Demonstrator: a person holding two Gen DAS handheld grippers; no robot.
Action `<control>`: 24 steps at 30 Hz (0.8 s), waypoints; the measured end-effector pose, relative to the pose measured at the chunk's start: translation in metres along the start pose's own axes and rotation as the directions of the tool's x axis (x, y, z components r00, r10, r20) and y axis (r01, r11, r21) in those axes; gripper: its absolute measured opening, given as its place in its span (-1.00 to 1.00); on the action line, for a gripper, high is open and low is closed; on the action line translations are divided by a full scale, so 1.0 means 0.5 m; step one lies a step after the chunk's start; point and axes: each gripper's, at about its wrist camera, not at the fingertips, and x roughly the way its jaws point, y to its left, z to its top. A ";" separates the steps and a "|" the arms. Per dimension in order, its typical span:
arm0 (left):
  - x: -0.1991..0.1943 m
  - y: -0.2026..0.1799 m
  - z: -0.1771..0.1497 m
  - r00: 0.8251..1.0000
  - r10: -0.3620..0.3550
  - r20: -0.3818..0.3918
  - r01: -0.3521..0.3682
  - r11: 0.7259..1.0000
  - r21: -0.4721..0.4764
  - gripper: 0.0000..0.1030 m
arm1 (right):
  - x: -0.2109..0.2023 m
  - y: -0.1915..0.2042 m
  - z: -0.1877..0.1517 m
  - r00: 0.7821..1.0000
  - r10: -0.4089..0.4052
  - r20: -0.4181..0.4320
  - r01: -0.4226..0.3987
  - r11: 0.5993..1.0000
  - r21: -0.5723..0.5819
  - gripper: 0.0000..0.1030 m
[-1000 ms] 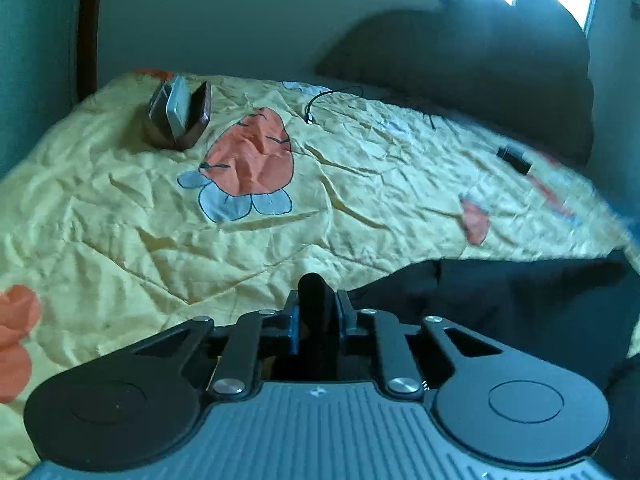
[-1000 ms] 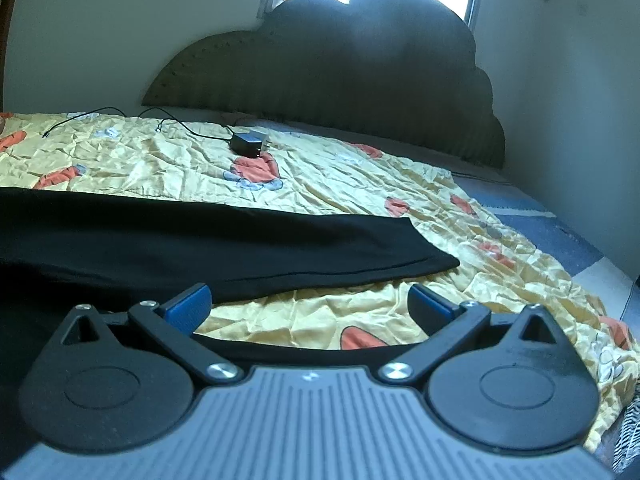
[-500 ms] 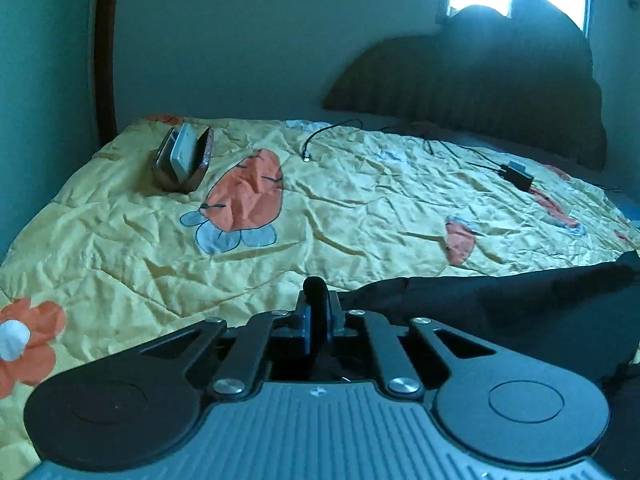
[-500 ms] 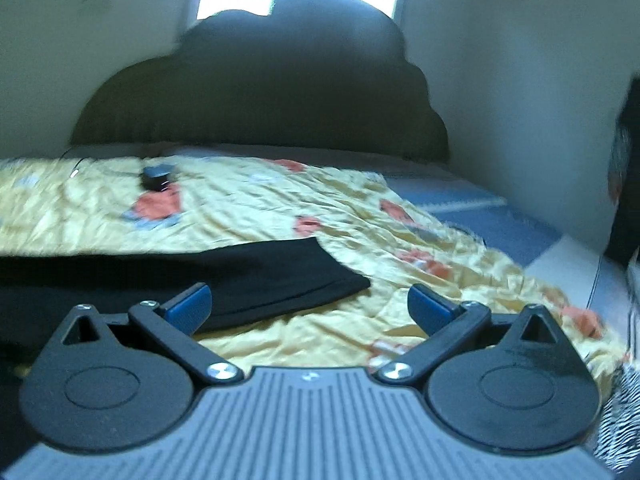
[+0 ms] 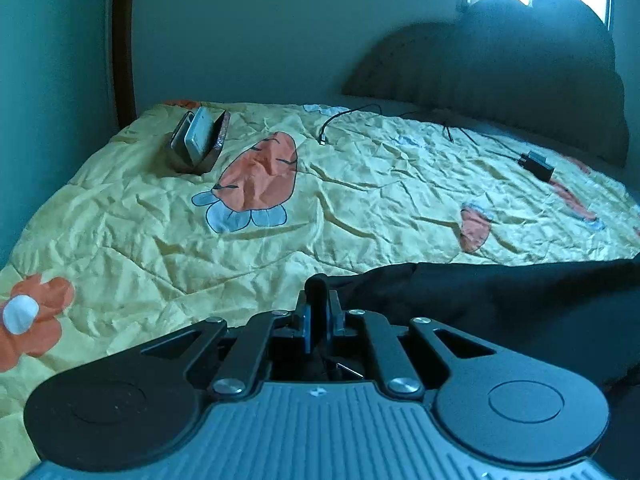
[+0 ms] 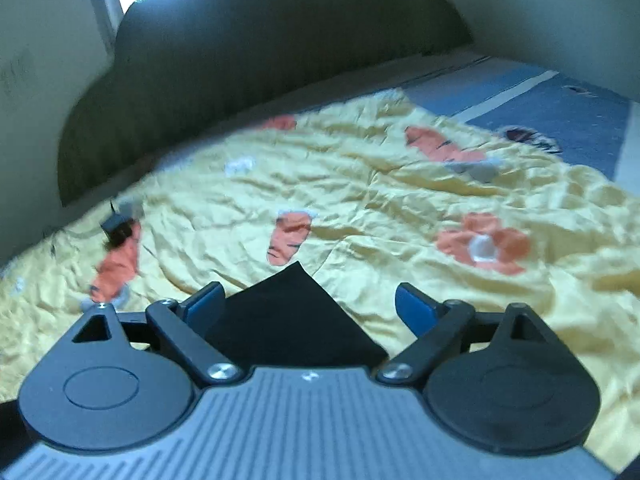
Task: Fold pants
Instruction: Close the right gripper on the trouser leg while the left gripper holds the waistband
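Observation:
Black pants (image 5: 500,300) lie on a yellow bed cover (image 5: 280,220) and stretch off to the right in the left wrist view. My left gripper (image 5: 318,308) is shut on a fold of the pants at their left end. In the right wrist view, a pointed end of a pant leg (image 6: 292,312) lies between the blue pads of my right gripper (image 6: 310,304), which is open and touches nothing. The rest of the pants is hidden under that gripper's body.
A brown holder with a phone-like slab (image 5: 198,140) stands at the far left. A black charger (image 5: 536,164) and its cable (image 5: 344,120) lie near the dark headboard (image 5: 520,72). The charger also shows in the right wrist view (image 6: 116,226). A blue sheet (image 6: 540,108) borders the cover on the right.
The right gripper has swung to the right along the pants, from above the leg's length to its end. The left gripper stays shut on the pants and has shifted only slightly.

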 end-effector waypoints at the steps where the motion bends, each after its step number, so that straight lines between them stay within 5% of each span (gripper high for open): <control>1: 0.001 -0.004 0.000 1.000 0.009 -0.002 -0.009 1.000 0.004 -0.88 | 0.022 0.001 0.005 1.000 -0.001 -0.012 0.001 1.000 -0.017 0.72; 11: 0.020 -0.030 0.007 0.997 0.070 -0.039 -0.069 0.997 0.031 -0.88 | 0.196 0.004 0.021 0.991 0.037 -0.131 -0.050 0.994 -0.096 0.57; 15: 0.025 -0.035 0.008 0.995 0.084 -0.045 -0.083 0.996 0.024 -0.88 | 0.223 0.008 0.019 0.981 0.121 -0.151 -0.135 0.987 -0.084 0.55; 20: 0.030 -0.032 0.005 0.994 0.097 -0.046 -0.097 0.995 0.005 -0.88 | 0.237 0.037 0.014 0.974 0.147 -0.172 -0.176 0.969 -0.173 -0.18; 21: 0.033 -0.032 0.005 0.993 0.104 -0.046 -0.104 0.995 0.000 -0.88 | 0.237 0.041 0.014 0.976 0.133 -0.171 -0.165 0.967 -0.192 -0.51; 24: 0.035 -0.033 0.004 0.993 0.112 -0.037 -0.113 0.994 -0.010 -0.88 | 0.217 0.035 0.017 0.976 0.160 -0.144 -0.183 0.969 -0.167 -0.74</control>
